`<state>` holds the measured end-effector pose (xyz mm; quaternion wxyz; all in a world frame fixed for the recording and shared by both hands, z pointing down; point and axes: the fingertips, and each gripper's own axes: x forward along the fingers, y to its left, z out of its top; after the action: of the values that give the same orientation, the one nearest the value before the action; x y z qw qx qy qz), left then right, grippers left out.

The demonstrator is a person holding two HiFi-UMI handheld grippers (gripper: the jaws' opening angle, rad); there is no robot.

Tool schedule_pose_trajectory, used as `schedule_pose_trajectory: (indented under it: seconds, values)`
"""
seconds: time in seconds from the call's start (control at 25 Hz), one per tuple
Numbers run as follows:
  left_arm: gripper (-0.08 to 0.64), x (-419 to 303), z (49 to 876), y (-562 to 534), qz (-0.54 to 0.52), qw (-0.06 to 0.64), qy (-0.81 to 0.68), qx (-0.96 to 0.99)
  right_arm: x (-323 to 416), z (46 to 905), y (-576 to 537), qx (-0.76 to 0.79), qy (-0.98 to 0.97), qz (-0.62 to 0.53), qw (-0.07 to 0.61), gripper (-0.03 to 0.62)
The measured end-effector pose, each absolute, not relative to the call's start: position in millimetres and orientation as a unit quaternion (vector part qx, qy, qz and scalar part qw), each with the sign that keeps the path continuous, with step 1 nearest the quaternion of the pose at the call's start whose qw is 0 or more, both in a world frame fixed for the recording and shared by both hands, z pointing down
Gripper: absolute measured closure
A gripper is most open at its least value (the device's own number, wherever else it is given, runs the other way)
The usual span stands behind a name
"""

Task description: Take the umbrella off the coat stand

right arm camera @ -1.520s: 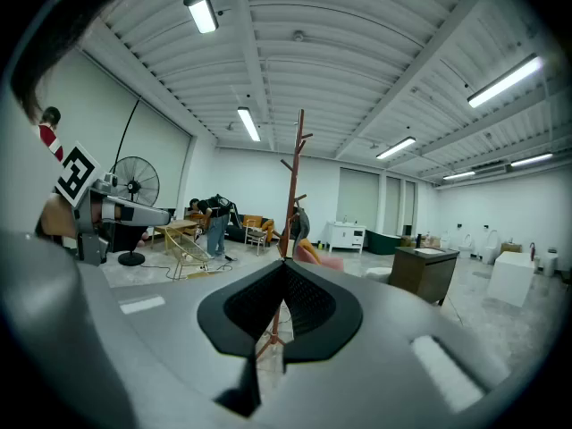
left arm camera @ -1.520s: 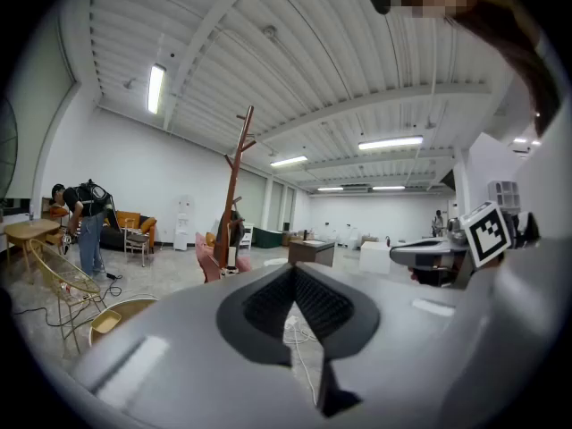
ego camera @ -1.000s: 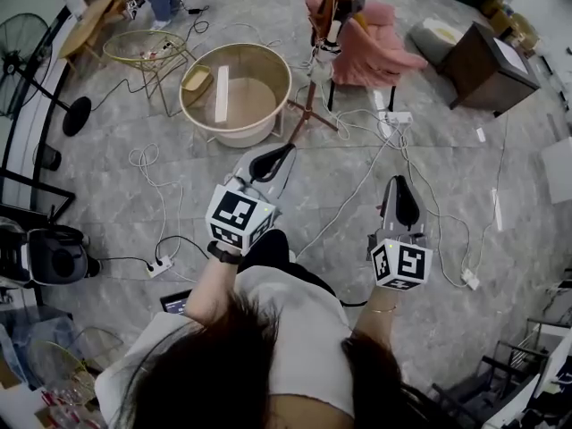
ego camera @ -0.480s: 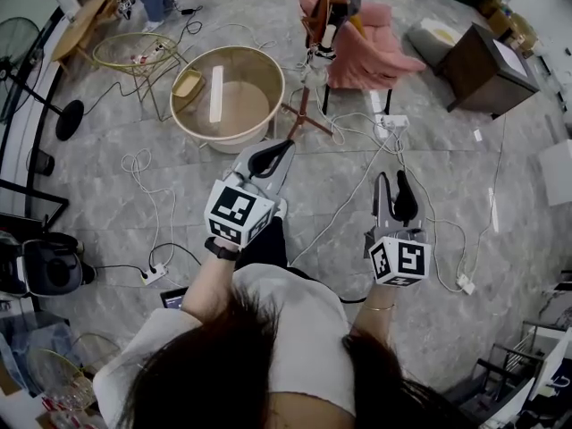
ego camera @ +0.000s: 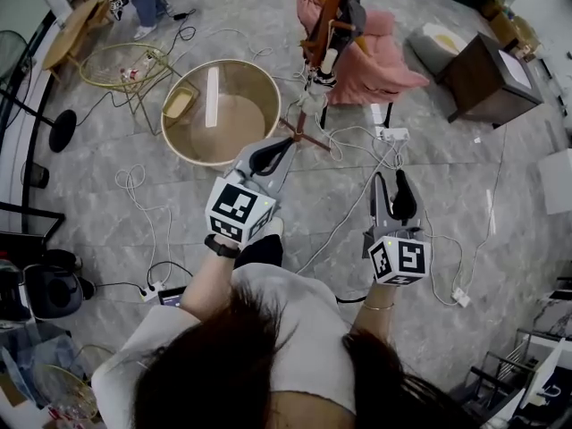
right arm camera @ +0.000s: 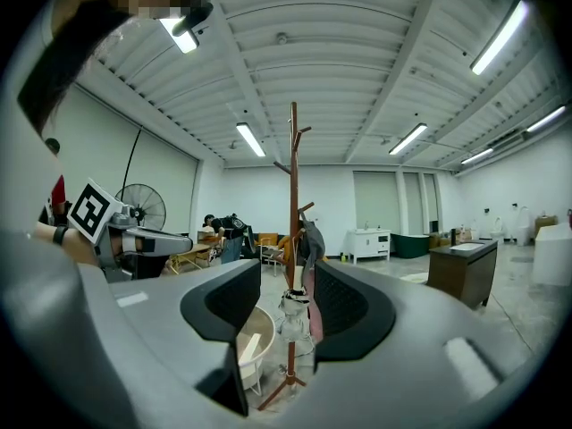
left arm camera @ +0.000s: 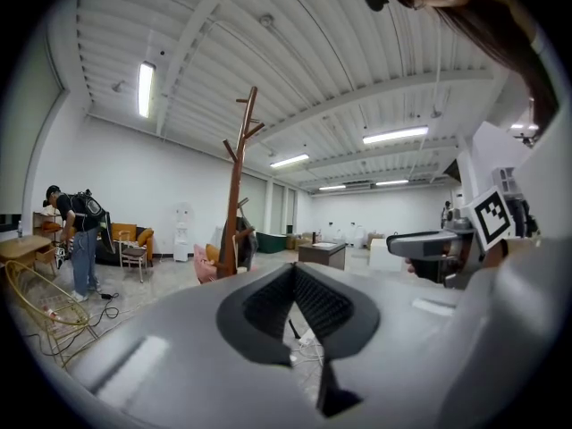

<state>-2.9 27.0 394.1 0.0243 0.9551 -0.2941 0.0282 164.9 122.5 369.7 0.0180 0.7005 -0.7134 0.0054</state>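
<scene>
The wooden coat stand point(ego camera: 326, 21) rises from the grey floor ahead of me; in the right gripper view the coat stand point(right arm camera: 292, 195) lines up with the gap between the jaws. A pale folded umbrella point(right arm camera: 289, 315) hangs low on its pole, the umbrella point(ego camera: 319, 71) also showing in the head view below a dark bag point(right arm camera: 311, 239). My right gripper point(ego camera: 391, 189) is open, its jaws have just been opening, and nothing is between them. My left gripper point(ego camera: 273, 155) is shut and empty, its pads meeting in the left gripper view point(left arm camera: 293, 273). Both are well short of the stand.
A round beige tub-shaped table point(ego camera: 219, 110) stands left of the stand, with a pink armchair point(ego camera: 380, 52) behind it. Cables and a power strip point(ego camera: 393, 134) lie across the floor. A dark cabinet point(ego camera: 492, 74) is at the right, and a person point(left arm camera: 80, 239) stands far off.
The right gripper's jaws went from shut to open. Both grippers and the view moved toward the coat stand, which now sits nearer.
</scene>
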Motion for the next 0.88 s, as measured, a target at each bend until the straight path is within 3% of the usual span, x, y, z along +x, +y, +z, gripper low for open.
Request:
schedule_pose_trajectory:
  seconds: [0.88]
  values:
    - [0.502, 5, 424, -112, 0.057, 0.063, -0.294, 0.952, 154, 390, -34, 0.680, -0.731, 0.043, 0.034, 0.352]
